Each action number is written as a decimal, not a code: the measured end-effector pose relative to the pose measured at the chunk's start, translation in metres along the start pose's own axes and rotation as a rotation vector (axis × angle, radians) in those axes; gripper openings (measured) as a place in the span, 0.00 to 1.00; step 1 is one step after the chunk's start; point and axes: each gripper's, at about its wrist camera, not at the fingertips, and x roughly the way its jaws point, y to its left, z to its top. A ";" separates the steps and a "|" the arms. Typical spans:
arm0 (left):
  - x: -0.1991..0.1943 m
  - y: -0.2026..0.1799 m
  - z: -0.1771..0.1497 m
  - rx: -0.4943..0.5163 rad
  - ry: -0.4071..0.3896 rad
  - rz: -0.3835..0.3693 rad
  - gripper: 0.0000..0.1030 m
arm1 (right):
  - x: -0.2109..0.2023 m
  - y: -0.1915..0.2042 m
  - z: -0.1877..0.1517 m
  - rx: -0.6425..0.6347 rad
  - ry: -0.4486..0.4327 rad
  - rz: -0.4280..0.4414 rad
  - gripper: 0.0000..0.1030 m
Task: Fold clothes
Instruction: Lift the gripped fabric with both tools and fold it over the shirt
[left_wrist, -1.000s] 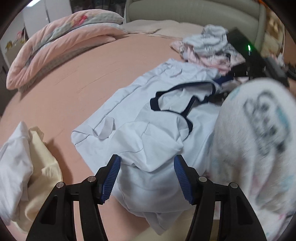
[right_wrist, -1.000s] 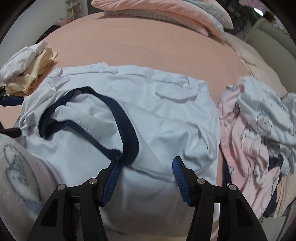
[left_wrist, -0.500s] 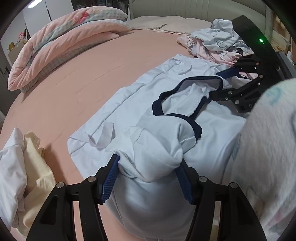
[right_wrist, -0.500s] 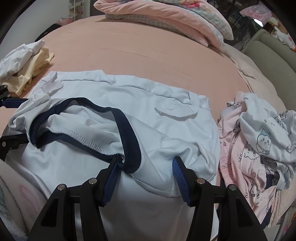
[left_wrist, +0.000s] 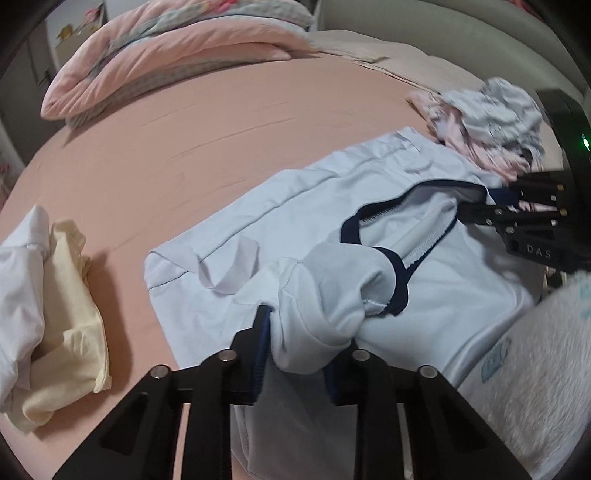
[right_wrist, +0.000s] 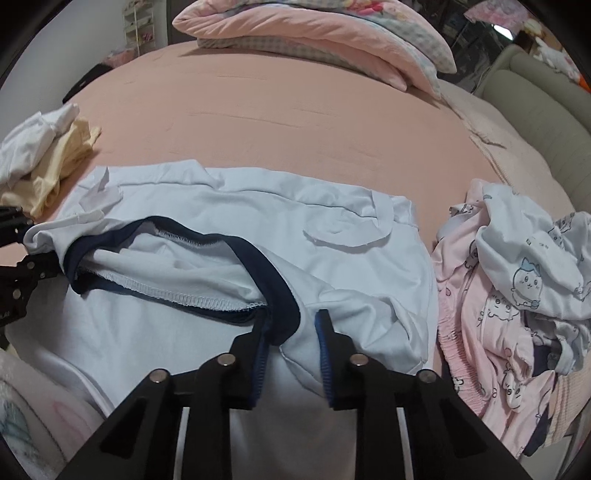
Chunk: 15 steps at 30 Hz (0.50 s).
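A pale blue shirt with a navy collar lies spread on the pink bed sheet. My left gripper is shut on a bunched shoulder of the shirt near its left end. In the right wrist view the same shirt fills the middle, and my right gripper is shut on the cloth at the navy collar. The right gripper also shows at the right of the left wrist view, at the collar's far end.
White and cream clothes are heaped at the left. A pile of pink and white printed garments lies right of the shirt. A folded pink quilt sits at the back. A fuzzy white sleeve is at lower right.
Both grippers have gone from open to shut on the shirt, the left on the shoulder bunch, the right at the collar. The cloth between them is pulled a little tauter.
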 end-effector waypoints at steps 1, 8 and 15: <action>0.000 0.002 0.001 -0.017 0.003 -0.009 0.18 | -0.001 -0.002 0.000 0.014 -0.004 0.014 0.18; -0.004 0.017 0.009 -0.132 0.004 -0.047 0.13 | -0.013 -0.018 0.013 0.113 -0.057 0.092 0.17; -0.003 0.029 0.020 -0.224 0.008 -0.063 0.12 | -0.005 -0.019 0.039 0.080 -0.081 0.091 0.16</action>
